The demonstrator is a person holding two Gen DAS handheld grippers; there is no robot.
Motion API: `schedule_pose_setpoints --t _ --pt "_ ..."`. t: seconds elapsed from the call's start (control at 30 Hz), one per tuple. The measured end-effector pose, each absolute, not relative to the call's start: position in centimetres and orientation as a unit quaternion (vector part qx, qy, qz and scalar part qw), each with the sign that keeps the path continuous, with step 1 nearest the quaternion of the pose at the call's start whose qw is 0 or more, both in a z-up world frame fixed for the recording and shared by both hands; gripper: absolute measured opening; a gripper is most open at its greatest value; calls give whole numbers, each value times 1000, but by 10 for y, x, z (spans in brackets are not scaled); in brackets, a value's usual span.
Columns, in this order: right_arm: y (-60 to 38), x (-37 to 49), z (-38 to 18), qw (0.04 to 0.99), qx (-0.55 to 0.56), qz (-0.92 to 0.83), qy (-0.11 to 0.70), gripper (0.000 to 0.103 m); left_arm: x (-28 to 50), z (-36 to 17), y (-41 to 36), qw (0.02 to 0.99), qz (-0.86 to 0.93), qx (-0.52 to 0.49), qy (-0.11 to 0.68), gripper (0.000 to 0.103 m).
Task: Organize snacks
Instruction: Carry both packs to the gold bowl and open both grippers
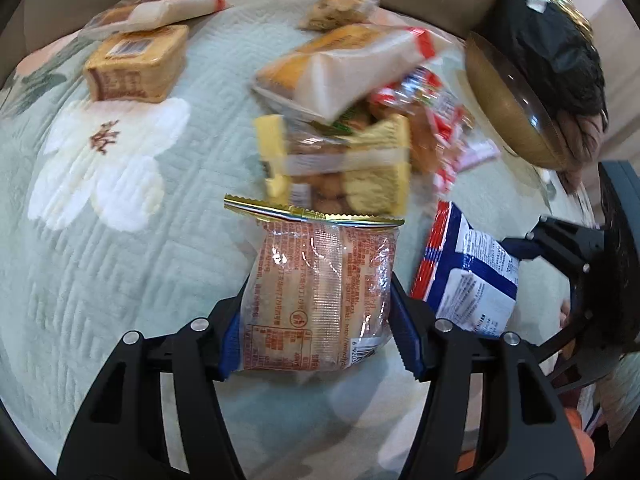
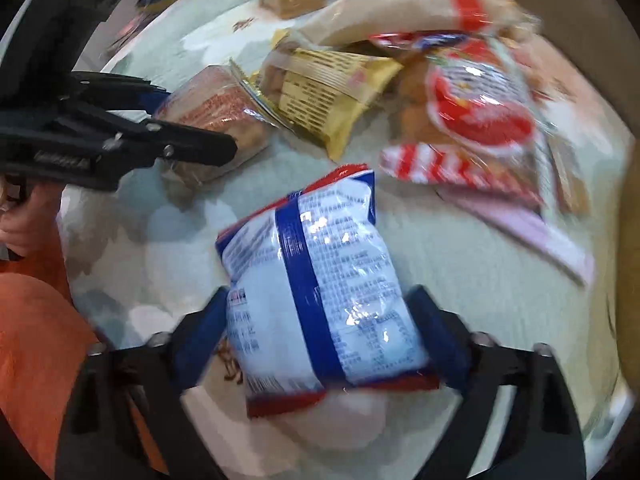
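My left gripper (image 1: pixel 316 320) is shut on a clear snack packet with red print and a gold top seal (image 1: pixel 320 288); the same packet shows in the right wrist view (image 2: pixel 216 116) beside the left gripper's black fingers (image 2: pixel 192 148). My right gripper (image 2: pixel 320 344) is shut on a white and blue snack bag (image 2: pixel 320 280), which also shows in the left wrist view (image 1: pixel 468 276). Both packets are held over the pale green quilted cloth (image 1: pixel 120 280). A loose pile of snacks lies beyond: a yellow cookie pack (image 1: pixel 340 168) and a red and white bag (image 2: pixel 476 116).
A long cream and orange pack (image 1: pixel 344 68) lies on top of the pile. A tan boxed cake (image 1: pixel 136 64) and another long pack (image 1: pixel 160 12) sit at the far left. A gold-rimmed bowl (image 1: pixel 508 108) stands at the right. Orange fabric (image 2: pixel 36 352) is at lower left.
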State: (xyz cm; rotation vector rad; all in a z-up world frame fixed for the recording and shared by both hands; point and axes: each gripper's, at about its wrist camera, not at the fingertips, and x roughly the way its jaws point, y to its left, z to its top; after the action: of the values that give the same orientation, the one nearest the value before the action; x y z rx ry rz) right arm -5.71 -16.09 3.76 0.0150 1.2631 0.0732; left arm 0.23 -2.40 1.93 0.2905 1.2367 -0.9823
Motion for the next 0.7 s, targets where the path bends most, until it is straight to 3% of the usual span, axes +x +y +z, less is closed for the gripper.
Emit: schedule_pose_setpoints --t 0.13,0.3,0.43,0.7 --pt "-161 -84 46 826 48 -8 562 64 -22 47 -30 692 -469 144 529 60" --pt "-214 -151 99 859 119 -63 494 63 -46 110 -67 692 -524 155 472 60" --pt "-280 -184 156 871 184 -151 429 63 -65 159 -139 675 -580 152 430 60" --pt "-383 -205 212 853 251 -293 352 63 -82 189 -250 670 -613 132 398 60"
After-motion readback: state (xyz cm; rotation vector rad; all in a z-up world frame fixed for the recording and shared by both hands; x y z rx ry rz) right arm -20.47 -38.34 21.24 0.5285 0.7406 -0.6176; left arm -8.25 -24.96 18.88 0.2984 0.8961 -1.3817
